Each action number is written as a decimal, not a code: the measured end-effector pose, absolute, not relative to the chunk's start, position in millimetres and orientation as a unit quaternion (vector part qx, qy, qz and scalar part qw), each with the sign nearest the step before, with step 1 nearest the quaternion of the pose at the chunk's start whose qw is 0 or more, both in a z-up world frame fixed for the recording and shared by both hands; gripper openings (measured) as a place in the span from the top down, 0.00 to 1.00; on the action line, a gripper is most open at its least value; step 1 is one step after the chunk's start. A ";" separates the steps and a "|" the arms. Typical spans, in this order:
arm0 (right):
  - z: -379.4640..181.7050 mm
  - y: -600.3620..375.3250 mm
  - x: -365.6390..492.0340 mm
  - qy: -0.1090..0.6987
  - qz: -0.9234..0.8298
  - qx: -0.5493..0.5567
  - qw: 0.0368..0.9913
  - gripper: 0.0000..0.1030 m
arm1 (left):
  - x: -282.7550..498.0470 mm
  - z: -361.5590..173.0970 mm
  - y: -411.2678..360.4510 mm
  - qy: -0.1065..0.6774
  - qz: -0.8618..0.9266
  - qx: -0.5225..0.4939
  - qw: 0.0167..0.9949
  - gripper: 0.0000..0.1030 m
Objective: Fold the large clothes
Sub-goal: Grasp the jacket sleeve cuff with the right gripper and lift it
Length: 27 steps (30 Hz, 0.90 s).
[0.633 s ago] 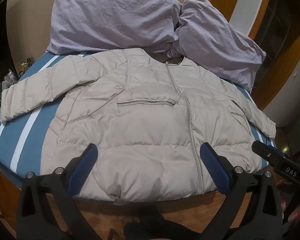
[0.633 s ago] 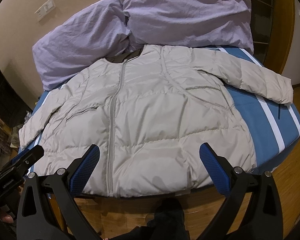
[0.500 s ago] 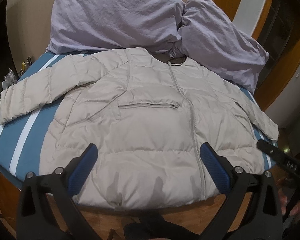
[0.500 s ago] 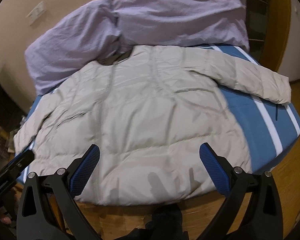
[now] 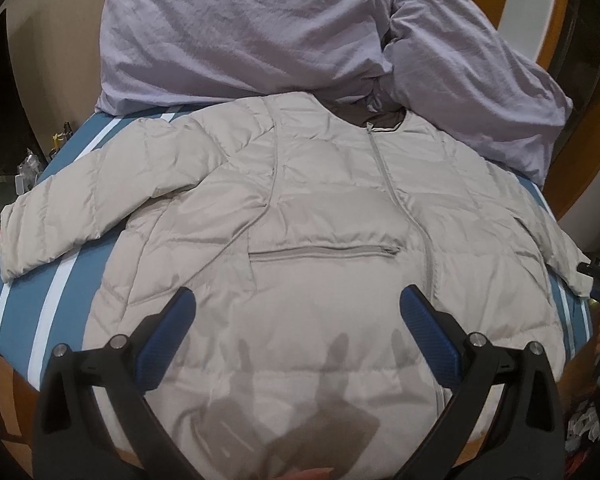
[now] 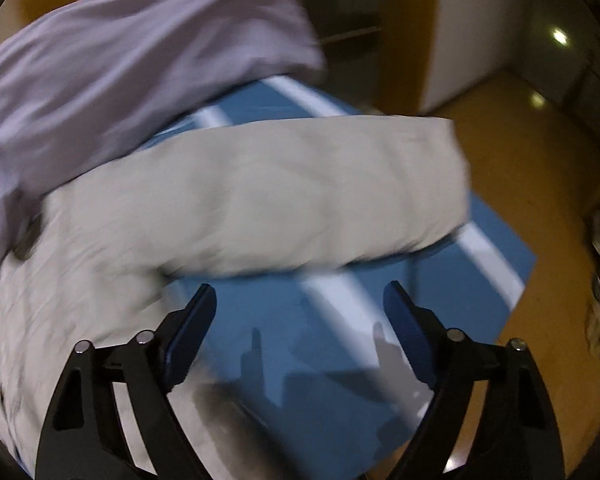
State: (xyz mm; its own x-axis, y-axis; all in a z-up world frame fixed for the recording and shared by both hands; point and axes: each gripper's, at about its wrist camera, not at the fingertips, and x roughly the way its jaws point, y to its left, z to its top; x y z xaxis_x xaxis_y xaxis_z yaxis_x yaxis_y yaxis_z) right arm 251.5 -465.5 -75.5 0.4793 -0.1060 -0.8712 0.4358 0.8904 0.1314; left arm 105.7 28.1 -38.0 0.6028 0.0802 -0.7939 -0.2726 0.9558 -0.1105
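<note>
A beige puffer jacket (image 5: 320,216) lies front up and zipped on a blue sheet with white stripes (image 5: 24,304), both sleeves spread out. My left gripper (image 5: 296,304) is open and empty, hovering over the jacket's lower front. My right gripper (image 6: 300,300) is open and empty above the blue sheet (image 6: 332,344), just short of the jacket's right sleeve (image 6: 260,200); that view is motion-blurred. The right gripper's tip also shows at the left wrist view's right edge (image 5: 598,270).
Two lilac pillows (image 5: 260,36) lie beyond the jacket's collar, also in the right wrist view (image 6: 100,60). The bed's corner (image 6: 512,292) drops to a wooden floor (image 6: 540,184). Small clutter sits at the far left (image 5: 28,164).
My left gripper has moved forward and lower over the jacket. My right gripper has swung fast to the right, from over the jacket's body to the right sleeve near the bed's corner.
</note>
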 end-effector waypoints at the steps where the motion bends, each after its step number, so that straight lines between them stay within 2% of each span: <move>1: -79.9 -479.3 256.9 0.486 -0.174 0.180 0.837 0.20 | 109.7 -39.6 29.0 0.437 0.100 -0.111 0.887 0.02; 11: -107.3 -587.4 279.1 0.482 -0.280 0.261 0.788 0.33 | 138.0 -46.0 34.1 0.451 0.117 -0.123 0.876 0.02; 14: -119.2 -598.0 281.9 0.491 -0.277 0.279 0.778 0.42 | 142.5 -44.8 35.5 0.452 0.123 -0.133 0.873 0.02; 16: -126.1 -597.1 283.2 0.490 -0.259 0.291 0.780 0.57 | 142.8 -43.3 35.8 0.449 0.126 -0.135 0.874 0.02; 22: -119.4 -582.6 286.6 0.481 -0.250 0.279 0.793 0.85 | 141.5 -42.8 40.2 0.447 0.127 -0.139 0.874 0.02; 27: -77.6 -547.6 304.3 0.468 -0.254 0.194 0.824 0.90 | 131.0 -39.4 60.8 0.438 0.131 -0.154 0.876 0.02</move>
